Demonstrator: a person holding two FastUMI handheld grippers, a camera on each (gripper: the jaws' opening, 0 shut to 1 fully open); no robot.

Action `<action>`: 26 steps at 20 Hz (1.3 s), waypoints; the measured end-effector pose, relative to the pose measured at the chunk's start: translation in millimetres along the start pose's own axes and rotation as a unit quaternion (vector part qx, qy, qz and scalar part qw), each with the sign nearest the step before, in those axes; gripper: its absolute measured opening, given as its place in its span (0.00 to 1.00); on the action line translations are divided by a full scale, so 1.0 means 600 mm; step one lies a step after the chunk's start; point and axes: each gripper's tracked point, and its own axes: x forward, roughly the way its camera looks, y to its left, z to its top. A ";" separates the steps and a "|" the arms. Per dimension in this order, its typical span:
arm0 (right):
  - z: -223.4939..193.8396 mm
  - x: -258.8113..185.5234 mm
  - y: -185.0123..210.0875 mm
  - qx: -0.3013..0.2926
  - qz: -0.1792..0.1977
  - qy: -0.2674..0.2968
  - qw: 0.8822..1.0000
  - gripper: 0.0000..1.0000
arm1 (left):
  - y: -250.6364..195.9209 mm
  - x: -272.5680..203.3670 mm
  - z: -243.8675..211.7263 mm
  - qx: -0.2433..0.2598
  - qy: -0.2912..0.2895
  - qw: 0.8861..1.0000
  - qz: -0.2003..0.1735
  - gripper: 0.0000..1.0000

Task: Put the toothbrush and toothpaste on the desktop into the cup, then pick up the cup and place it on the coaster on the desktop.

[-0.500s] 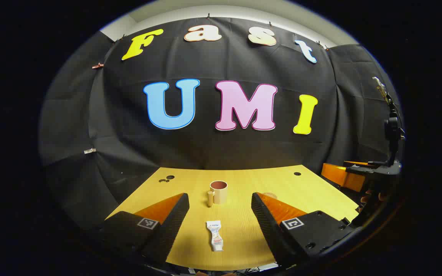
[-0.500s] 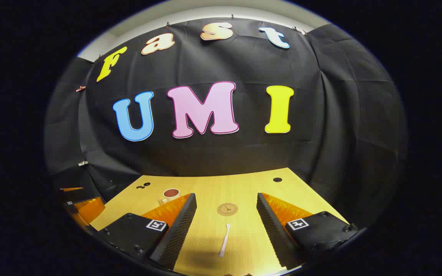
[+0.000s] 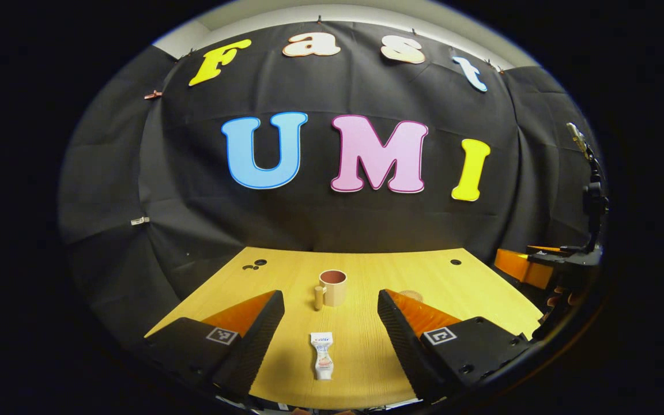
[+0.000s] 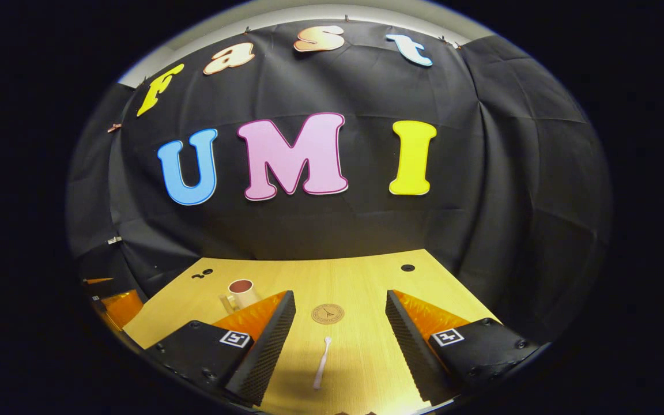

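Note:
In the left gripper view a white toothpaste tube (image 3: 323, 363) lies on the wooden desktop (image 3: 482, 294), between the open fingers of my left gripper (image 3: 330, 305), which hovers above it. Beyond it stands a beige cup (image 3: 332, 287) with a dark red inside and its handle to the left. The round brown coaster (image 3: 410, 295) peeks out behind the right finger. In the right gripper view a white toothbrush (image 4: 321, 361) lies between the open fingers of my right gripper (image 4: 339, 305). The coaster (image 4: 327, 313) sits just beyond it, and the cup (image 4: 242, 293) stands to the left.
Small dark holes mark the desktop's far corners (image 3: 455, 261) (image 4: 407, 267). In the left gripper view the other gripper (image 3: 545, 265) and the fingers of the hand holding it show at the right edge. The desktop's near edge runs just below both grippers.
Both views have shifted slightly: the toothpaste and toothbrush sit a little higher and farther left between the fingers. Neither gripper has changed its opening.

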 end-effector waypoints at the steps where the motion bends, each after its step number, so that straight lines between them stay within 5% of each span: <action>1: -0.002 0.005 0.000 0.004 0.003 0.005 1.000 0.97 | -0.003 0.002 -0.001 -0.003 0.001 1.000 0.000 1.00; 16: 0.003 0.088 0.025 -0.006 0.069 0.005 0.998 0.98 | -0.007 0.075 -0.036 -0.025 0.035 0.999 0.015 1.00; 26: -0.031 0.136 0.037 -0.007 0.107 0.037 0.994 0.98 | 0.025 0.163 -0.186 -0.036 0.142 0.988 0.048 1.00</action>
